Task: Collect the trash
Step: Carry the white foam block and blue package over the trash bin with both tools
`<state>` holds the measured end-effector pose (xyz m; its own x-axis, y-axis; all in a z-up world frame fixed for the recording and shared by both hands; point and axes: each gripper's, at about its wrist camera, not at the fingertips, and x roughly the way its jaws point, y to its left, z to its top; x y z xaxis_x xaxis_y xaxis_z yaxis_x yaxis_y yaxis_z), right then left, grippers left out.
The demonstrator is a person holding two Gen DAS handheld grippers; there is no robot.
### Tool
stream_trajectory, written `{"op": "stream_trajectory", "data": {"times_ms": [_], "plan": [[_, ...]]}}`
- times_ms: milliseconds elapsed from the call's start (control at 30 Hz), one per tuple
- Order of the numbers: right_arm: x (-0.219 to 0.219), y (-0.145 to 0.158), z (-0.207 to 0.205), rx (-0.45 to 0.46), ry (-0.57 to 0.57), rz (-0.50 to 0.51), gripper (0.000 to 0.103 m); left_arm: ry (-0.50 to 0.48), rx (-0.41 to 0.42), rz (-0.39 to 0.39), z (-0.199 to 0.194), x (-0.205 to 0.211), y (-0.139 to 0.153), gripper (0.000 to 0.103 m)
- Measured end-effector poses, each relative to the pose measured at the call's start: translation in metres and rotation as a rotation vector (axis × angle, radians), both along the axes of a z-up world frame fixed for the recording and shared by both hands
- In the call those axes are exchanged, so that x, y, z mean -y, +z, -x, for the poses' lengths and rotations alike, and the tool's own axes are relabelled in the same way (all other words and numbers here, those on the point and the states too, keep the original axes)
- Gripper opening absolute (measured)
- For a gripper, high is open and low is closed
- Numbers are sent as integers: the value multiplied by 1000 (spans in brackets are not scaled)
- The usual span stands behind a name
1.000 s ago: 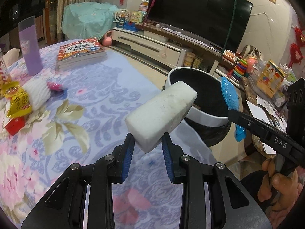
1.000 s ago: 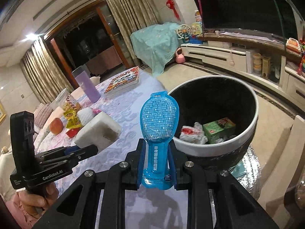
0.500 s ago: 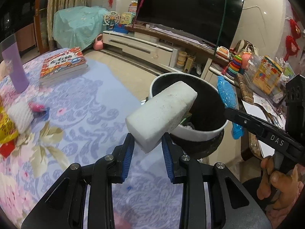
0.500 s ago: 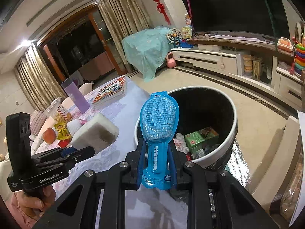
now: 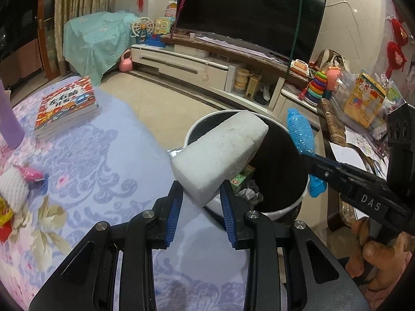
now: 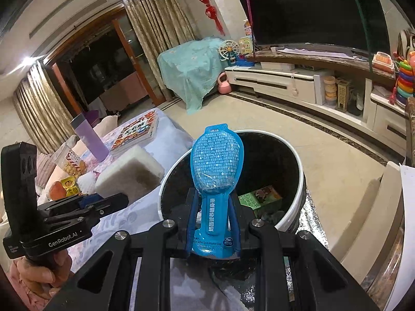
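My left gripper [image 5: 201, 194] is shut on a white foam block [image 5: 219, 155] and holds it above the near rim of the round trash bin [image 5: 293, 206]. The block also shows in the right wrist view [image 6: 129, 175]. My right gripper [image 6: 214, 211] is shut on a blue plastic package [image 6: 216, 171] and holds it upright over the bin [image 6: 299, 178]. The package shows in the left wrist view [image 5: 301, 134] at the bin's right side. The bin has a white rim and a black inside, and holds a green carton [image 6: 259, 197] and crumpled paper [image 5: 249, 193].
The table with a floral cloth [image 5: 85, 160] lies left of the bin. On it are a stack of books [image 5: 66, 108], a purple bottle [image 6: 89, 137], a white foam net [image 5: 13, 189] and snack wrappers [image 6: 68, 184]. A side counter with papers [image 5: 350, 153] stands right.
Both grippers have moved toward the bin with their loads. The foam block now hangs over the bin's near rim, and the blue package is over the bin's opening.
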<state>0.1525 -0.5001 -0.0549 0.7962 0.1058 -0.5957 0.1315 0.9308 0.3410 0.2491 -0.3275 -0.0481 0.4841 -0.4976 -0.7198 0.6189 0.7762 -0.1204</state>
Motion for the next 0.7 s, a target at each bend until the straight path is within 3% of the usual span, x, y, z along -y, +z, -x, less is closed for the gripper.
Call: {"op": "stream_trajectory", "data": {"times_ms": [700], "plan": [[15, -6, -27, -43, 11, 1, 23, -12, -24, -56, -20, 38, -14, 29]]}}
